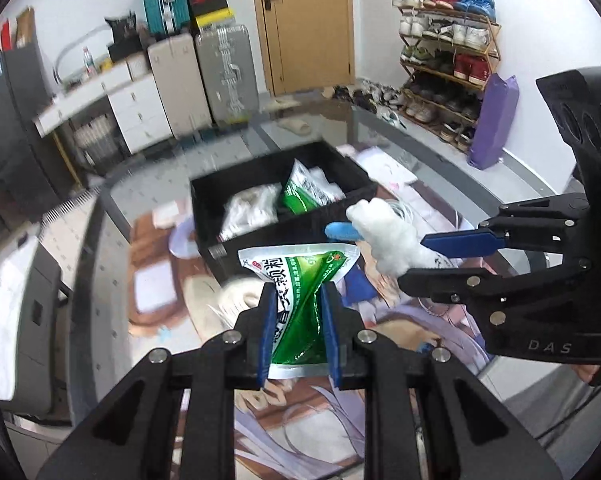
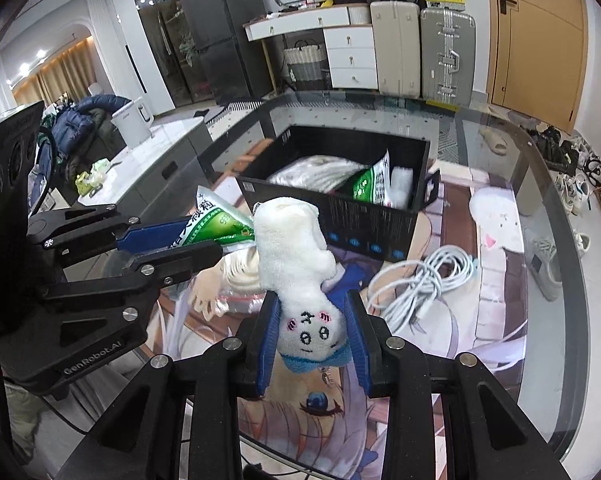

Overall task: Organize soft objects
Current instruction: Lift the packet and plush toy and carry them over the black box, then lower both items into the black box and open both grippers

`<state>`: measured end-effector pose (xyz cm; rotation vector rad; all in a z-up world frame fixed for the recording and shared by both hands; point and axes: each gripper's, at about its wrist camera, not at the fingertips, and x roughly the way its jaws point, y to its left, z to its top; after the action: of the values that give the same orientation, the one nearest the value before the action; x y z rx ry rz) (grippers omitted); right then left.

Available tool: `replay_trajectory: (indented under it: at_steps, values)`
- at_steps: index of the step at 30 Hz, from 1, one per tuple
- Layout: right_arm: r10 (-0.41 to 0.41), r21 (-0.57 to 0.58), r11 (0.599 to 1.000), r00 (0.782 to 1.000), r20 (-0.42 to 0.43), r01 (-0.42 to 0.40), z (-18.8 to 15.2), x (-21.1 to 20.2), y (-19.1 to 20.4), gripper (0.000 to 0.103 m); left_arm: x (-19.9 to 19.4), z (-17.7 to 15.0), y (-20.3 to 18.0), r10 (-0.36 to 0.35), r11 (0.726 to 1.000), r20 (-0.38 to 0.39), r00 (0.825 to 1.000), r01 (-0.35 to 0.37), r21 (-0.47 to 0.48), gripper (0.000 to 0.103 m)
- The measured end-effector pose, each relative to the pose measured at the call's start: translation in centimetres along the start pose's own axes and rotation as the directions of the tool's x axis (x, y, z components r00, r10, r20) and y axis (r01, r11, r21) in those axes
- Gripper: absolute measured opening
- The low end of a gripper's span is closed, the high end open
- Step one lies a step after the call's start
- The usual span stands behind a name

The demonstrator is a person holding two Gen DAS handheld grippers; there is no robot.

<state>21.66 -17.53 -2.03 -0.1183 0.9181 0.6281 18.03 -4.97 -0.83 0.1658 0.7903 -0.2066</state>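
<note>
Glass counter (image 2: 512, 152) carries a black bin (image 2: 376, 232) beyond both sets of fingers; left gripper (image 1: 298, 316) is clamped on a green packet (image 1: 300, 292), right gripper (image 2: 312, 332) on a plush (image 2: 296, 252), both mid-carry; each long axis points along its fingers toward the bin, plush face nearest the camera; next, I judge, reach over the rim and release.

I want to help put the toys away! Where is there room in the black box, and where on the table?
The black box looks crowded: white bags fill its left, a green packet and something white and fluffy its right. Bare table lies right of the box, beyond the white cable. The left gripper holds another green packet; the right gripper holds a plush toy.
</note>
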Motion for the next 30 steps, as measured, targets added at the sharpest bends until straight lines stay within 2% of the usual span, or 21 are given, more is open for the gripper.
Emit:
replay_trajectory:
  at_steps: [7,11,19,26,30]
  values:
    - [-0.005,0.003,1.000,0.998,0.064,0.005,2.2,-1.1,0.9,0.032,-0.5,1.8,0.8,-0.001,1.000,0.047,0.999,0.002,-0.024,0.020]
    - [-0.039,-0.016,0.999,0.994,0.106,0.041,3.7,-1.6,1.5,0.032,-0.6,2.9,1.5,0.014,0.999,0.090,0.996,-0.011,-0.035,0.020]
    - [-0.075,0.009,0.997,0.979,0.188,0.074,7.4,-1.7,0.7,0.032,0.5,5.5,3.5,0.041,0.996,0.148,0.988,-0.028,-0.089,0.020]
    - [-0.121,0.036,0.993,0.969,0.217,0.116,9.9,1.3,-0.8,0.032,4.0,7.1,5.1,0.068,0.989,0.143,0.987,-0.048,-0.139,0.020]
    - [-0.127,0.072,0.991,0.970,0.207,0.114,10.6,2.9,-1.9,0.032,6.2,7.6,5.8,0.095,0.986,0.124,0.988,-0.076,-0.147,0.020]
